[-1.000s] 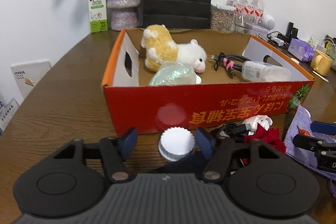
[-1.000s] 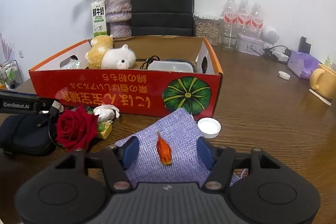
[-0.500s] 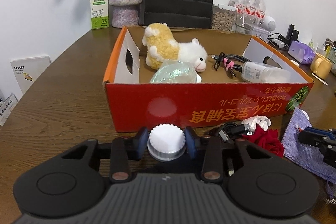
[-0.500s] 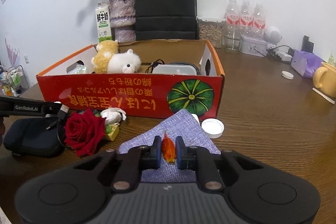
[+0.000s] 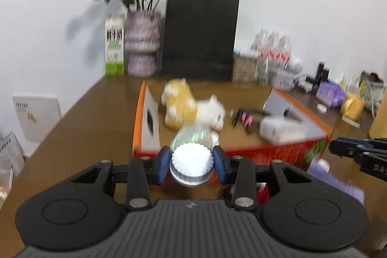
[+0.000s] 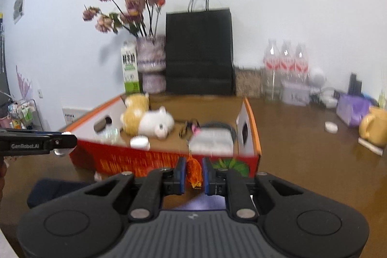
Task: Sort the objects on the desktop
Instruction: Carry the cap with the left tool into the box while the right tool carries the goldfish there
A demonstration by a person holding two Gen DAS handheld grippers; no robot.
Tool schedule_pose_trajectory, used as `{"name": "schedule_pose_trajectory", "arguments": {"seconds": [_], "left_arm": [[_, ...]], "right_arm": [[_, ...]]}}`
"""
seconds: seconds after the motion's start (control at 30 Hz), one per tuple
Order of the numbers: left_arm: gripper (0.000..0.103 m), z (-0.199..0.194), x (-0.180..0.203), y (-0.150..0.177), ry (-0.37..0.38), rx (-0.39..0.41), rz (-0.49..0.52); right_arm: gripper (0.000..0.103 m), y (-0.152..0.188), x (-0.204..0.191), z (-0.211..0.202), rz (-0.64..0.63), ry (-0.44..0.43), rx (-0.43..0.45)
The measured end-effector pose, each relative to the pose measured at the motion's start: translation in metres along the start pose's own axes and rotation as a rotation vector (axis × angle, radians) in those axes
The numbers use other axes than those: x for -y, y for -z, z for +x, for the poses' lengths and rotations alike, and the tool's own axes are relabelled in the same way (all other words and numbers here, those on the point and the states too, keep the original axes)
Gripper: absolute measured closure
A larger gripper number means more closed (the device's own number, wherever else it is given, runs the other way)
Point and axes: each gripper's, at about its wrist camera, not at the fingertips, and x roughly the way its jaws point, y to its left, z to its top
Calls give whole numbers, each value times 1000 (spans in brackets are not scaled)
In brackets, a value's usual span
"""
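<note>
My left gripper (image 5: 191, 166) is shut on a white ribbed cap (image 5: 191, 161) and holds it in the air before the red cardboard box (image 5: 285, 151). My right gripper (image 6: 194, 173) is shut on a small orange object (image 6: 194, 172), lifted near the box's front wall (image 6: 145, 161). In the box lie a yellow-and-white plush toy (image 5: 191, 105), a shiny clear item (image 5: 193, 134), a cable (image 5: 244, 115) and a clear plastic container (image 5: 280, 128). The left gripper shows at the left edge of the right wrist view (image 6: 36, 142); the right gripper shows at the right edge of the left wrist view (image 5: 358, 151).
A purple cloth (image 5: 333, 180) and a dark pouch (image 6: 55, 190) lie on the wooden table in front of the box. Behind the box stand a vase of flowers (image 5: 142, 50), a milk carton (image 5: 115, 47), a black paper bag (image 5: 199, 35) and water bottles (image 6: 285, 64). A yellow mug (image 6: 373, 125) stands at right.
Both grippers closed, the left on the white cap and the right on the orange object, and both have lifted them off the table toward the box.
</note>
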Motion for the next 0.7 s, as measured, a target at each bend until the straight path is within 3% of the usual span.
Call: {"name": "schedule_pose_trajectory", "arguments": {"seconds": [0.2, 0.33, 0.53, 0.7], "left_arm": [[64, 7, 8, -33, -6, 115, -10], [64, 33, 14, -48, -25, 134, -18], [64, 76, 13, -52, -87, 117, -26], [64, 107, 11, -40, -101, 36, -12]], "right_arm": [[90, -42, -5, 21, -26, -4, 54], [90, -62, -12, 50, -33, -18, 51], [90, -73, -20, 106, -24, -49, -3], [90, -57, -23, 141, -25, -71, -48]]}}
